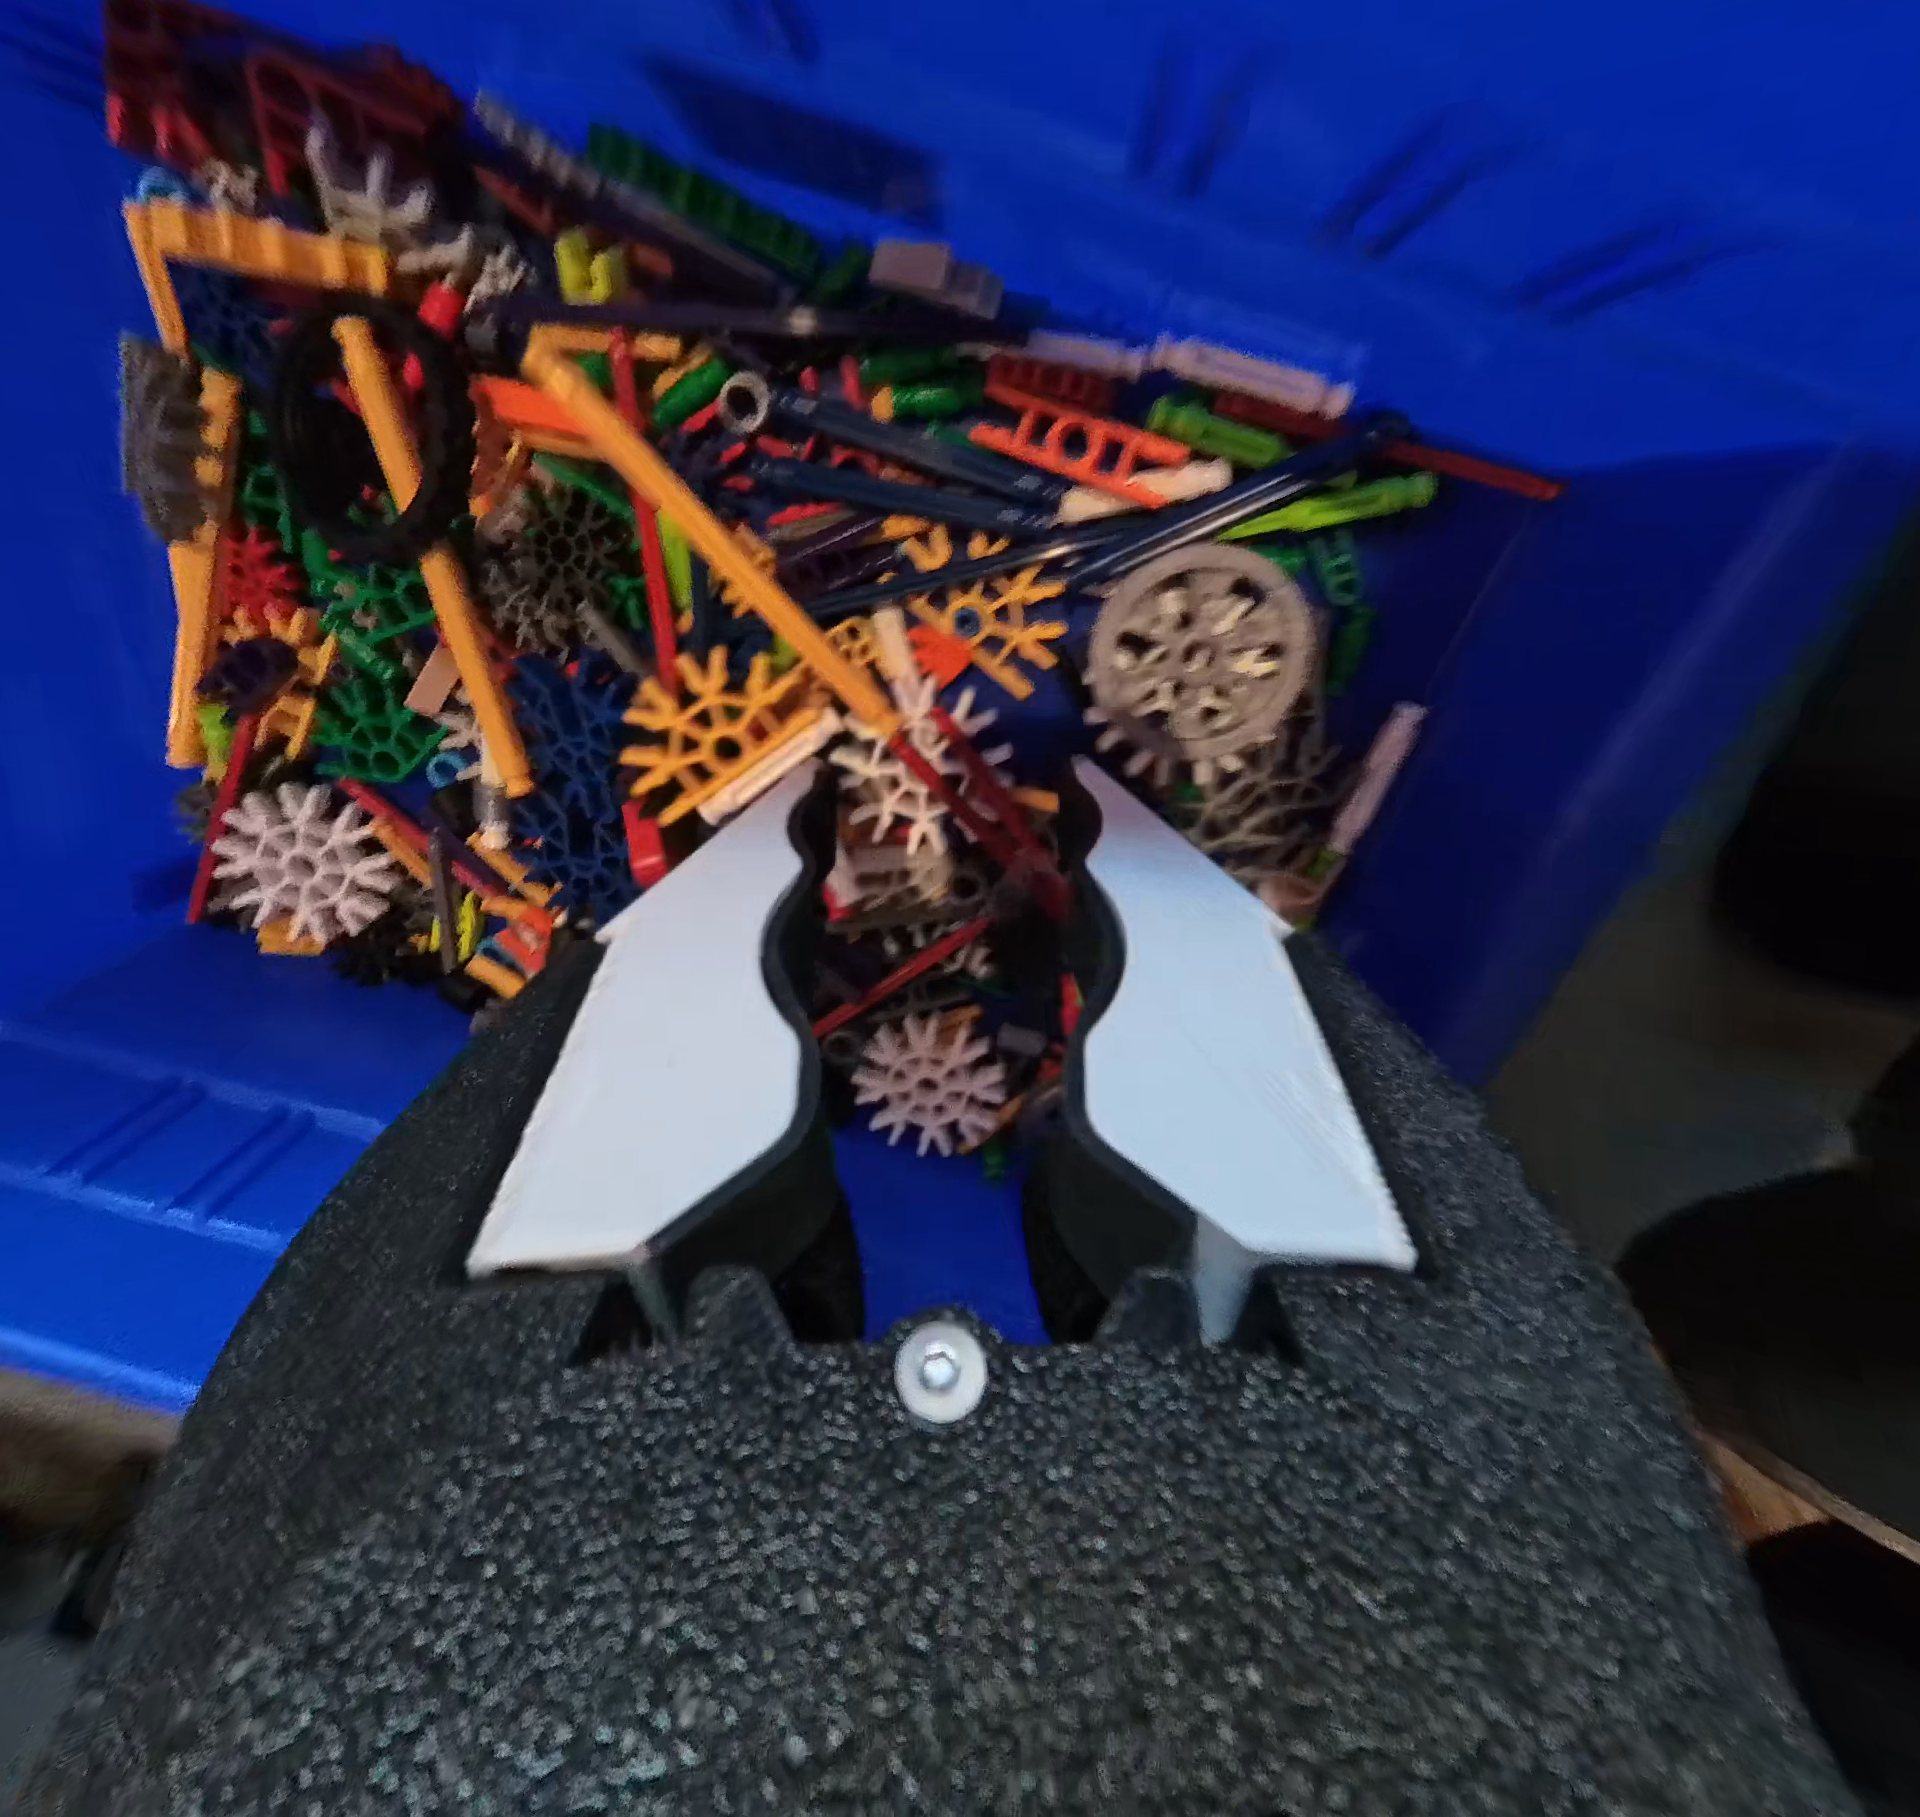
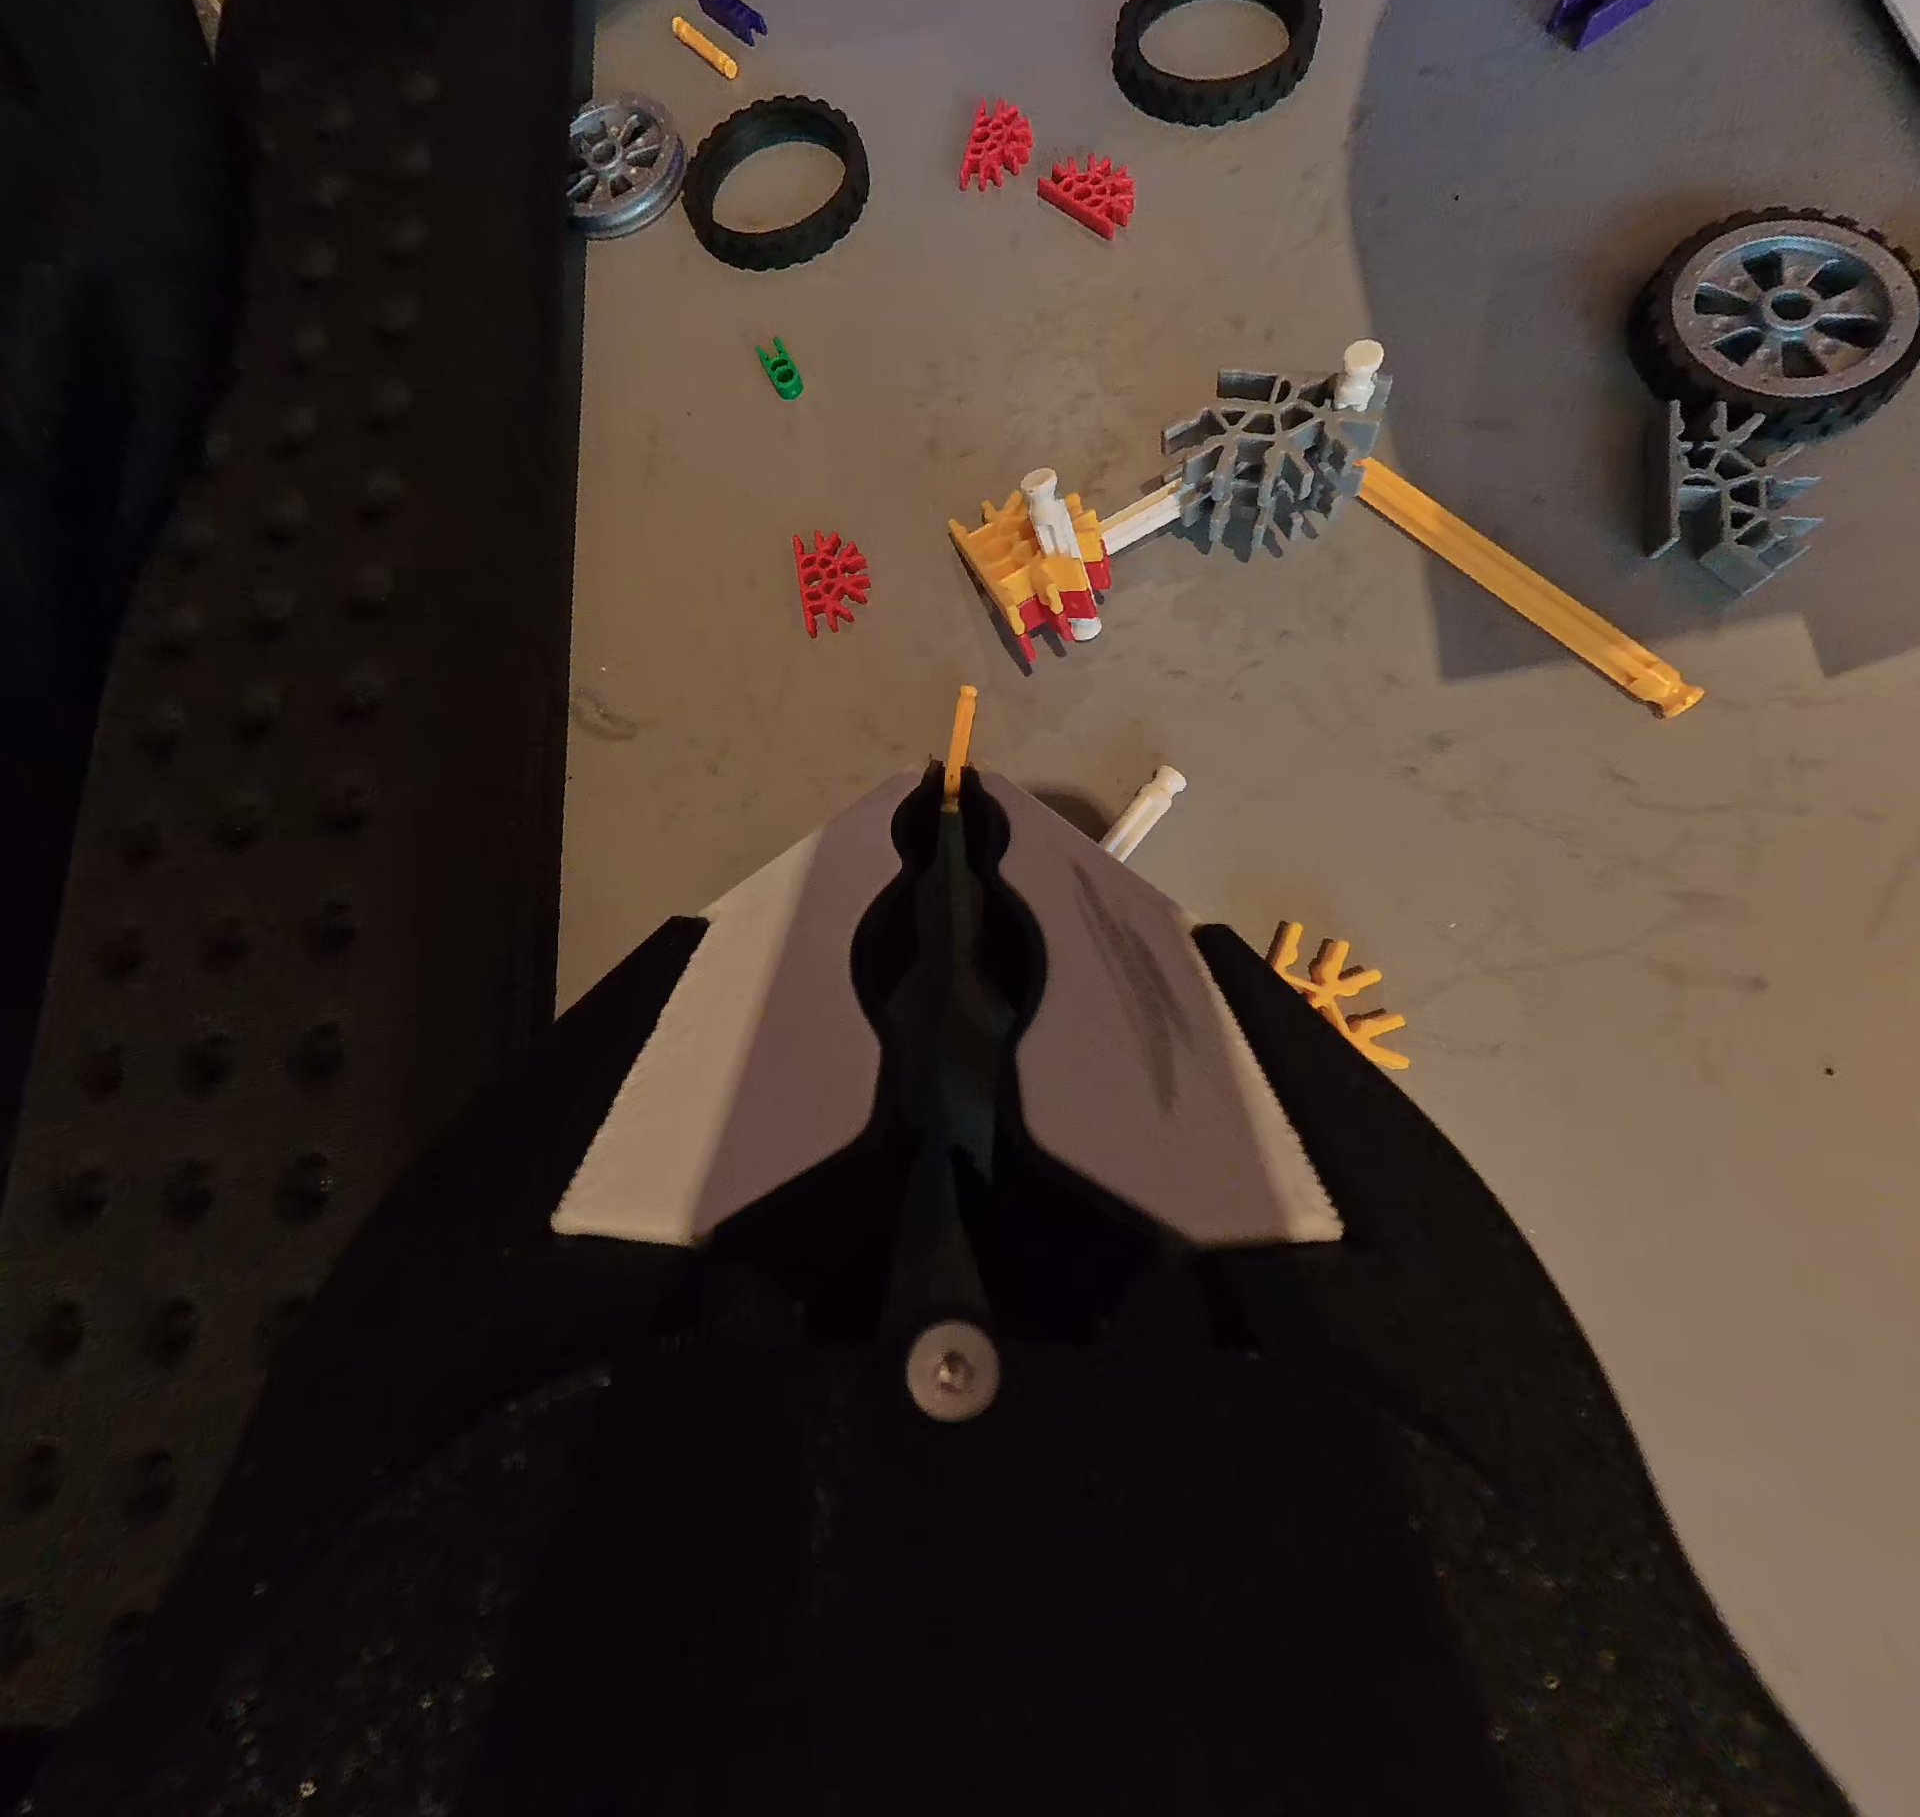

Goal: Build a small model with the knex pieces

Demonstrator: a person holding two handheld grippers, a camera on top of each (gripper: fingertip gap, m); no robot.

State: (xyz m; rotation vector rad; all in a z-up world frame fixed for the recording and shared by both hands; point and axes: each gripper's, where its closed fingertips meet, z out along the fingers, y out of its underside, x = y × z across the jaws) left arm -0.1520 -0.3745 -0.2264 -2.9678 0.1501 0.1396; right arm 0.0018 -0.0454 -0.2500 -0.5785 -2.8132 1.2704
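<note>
My left gripper (image 1: 940, 780) is open over a blue bin (image 1: 1351, 157) heaped with plastic construction rods, snowflake connectors and wheels. Its tips hover at a white snowflake connector (image 1: 904, 780) and a red rod (image 1: 977, 801) in the pile. A grey wheel hub (image 1: 1205, 655) lies to the right of the tips. My right gripper (image 2: 951, 775) is shut on a short yellow rod (image 2: 961, 733) that sticks out past the tips, above a grey table (image 2: 1455, 1040). A small assembly of yellow, red and grey connectors with white rods (image 2: 1174, 500) lies just ahead.
On the table lie two black tyres (image 2: 774, 183) (image 2: 1216, 37), a wheel on a grey connector (image 2: 1782, 323), a grey hub (image 2: 621, 165), red connectors (image 2: 829, 578), a long yellow rod (image 2: 1527, 588), a white rod (image 2: 1143, 806) and a yellow connector (image 2: 1340, 998). A black studded mat (image 2: 291, 624) borders the left. The gap from one gripper's tips to the other's is roughly 35 cm. The grey hub (image 2: 621, 165) is about equally far from each gripper, around 20 cm.
</note>
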